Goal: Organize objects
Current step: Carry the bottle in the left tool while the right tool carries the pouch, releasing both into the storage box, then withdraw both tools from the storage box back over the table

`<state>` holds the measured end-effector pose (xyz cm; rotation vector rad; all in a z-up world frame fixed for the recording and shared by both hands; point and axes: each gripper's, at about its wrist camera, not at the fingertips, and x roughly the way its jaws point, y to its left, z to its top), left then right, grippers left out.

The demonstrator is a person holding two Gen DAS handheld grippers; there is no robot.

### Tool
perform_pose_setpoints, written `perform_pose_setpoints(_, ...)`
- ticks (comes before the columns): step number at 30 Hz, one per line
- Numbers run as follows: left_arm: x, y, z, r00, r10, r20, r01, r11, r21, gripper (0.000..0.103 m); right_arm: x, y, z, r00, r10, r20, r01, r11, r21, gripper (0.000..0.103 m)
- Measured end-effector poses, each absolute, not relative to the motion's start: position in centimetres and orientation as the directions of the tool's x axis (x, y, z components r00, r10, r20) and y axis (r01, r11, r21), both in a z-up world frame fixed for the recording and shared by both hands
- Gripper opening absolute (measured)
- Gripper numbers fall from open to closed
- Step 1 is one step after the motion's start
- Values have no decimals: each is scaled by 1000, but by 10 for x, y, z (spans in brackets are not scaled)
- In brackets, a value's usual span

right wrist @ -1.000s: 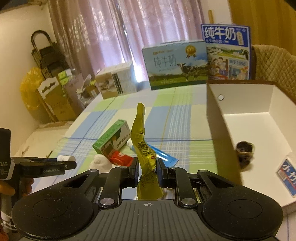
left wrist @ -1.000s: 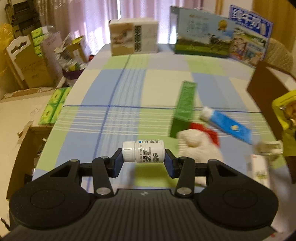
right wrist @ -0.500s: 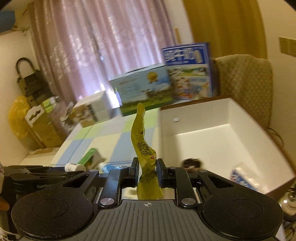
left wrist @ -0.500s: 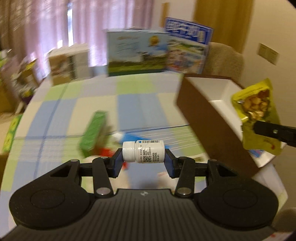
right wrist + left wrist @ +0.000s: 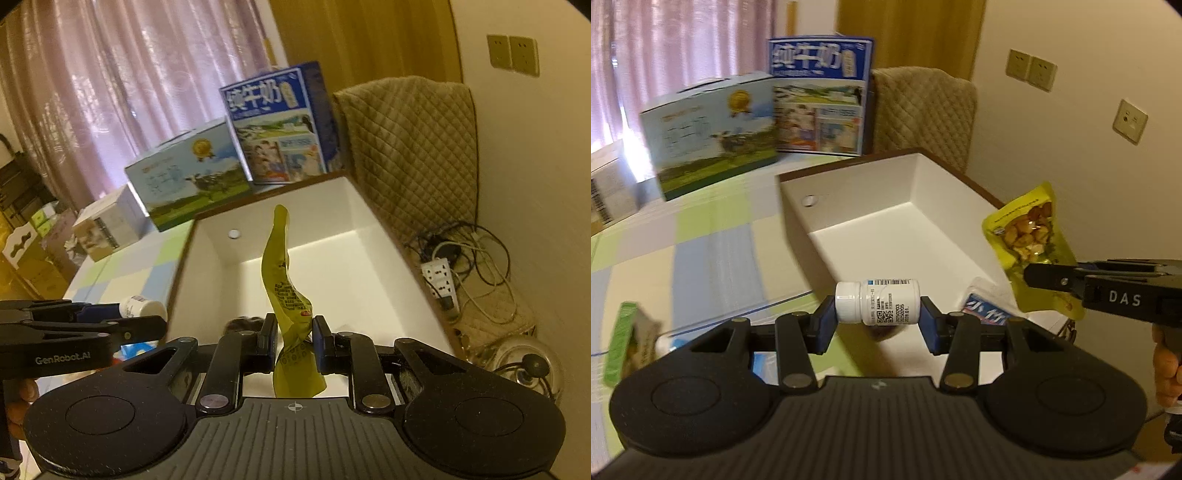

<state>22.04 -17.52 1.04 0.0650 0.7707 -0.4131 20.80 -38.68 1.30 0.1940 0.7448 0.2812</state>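
Observation:
My left gripper (image 5: pixel 877 321) is shut on a white pill bottle (image 5: pixel 877 301), held sideways over the near left edge of the white box (image 5: pixel 886 229) with brown outer walls. My right gripper (image 5: pixel 294 338) is shut on a yellow snack pouch (image 5: pixel 286 295) and holds it upright over the box (image 5: pixel 369 273). The pouch (image 5: pixel 1028 236) and right gripper also show at the right of the left wrist view. The bottle (image 5: pixel 142 307) and left gripper show at the left of the right wrist view. A blue-and-white packet (image 5: pixel 986 314) and a dark round item (image 5: pixel 240 325) lie inside the box.
Two milk cartons (image 5: pixel 713 136) (image 5: pixel 820 96) stand on the checked tablecloth (image 5: pixel 701 251) behind the box. A green box (image 5: pixel 624 339) lies at the left. A quilted chair (image 5: pixel 410 147) stands behind the box; a power strip with cables (image 5: pixel 443 280) lies on the floor at right.
Both grippers have swung right from the table's middle to over the white box, still holding the bottle and the pouch. The box now fills the centre of both views.

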Motion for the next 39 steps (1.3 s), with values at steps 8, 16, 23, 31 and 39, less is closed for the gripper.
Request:
perform_pose_setpoints(8, 265, -219, -7, 618, -291, -730, 388, 921, -38, 42, 254, -391, -9, 663, 293, -689, -175, 955, 238, 16)
perform_pose_setpoints(16, 313, -234, -27, 579, -227, -783, 352, 936, -11, 42, 294, -385, -23, 636, 255, -729, -163, 967, 196, 16)
perform_pose_setpoints(23, 340, -238, -36, 567, -208, -797, 332, 943, -10, 41, 312, -389, -24, 657, 253, -710, -121, 965, 233, 16)
perform_pose_setpoints(31, 342, -243, -29, 589, -213, -779, 365, 931, 21, 62, 306, -394, -15, 653, 275, -706, -124, 958, 259, 21)
perform_pose_setpoints(39, 327, -229, -25, 577, -233, -783, 372, 928, -2, 66, 271, -390, -10, 655, 289, -698, -165, 956, 241, 36)
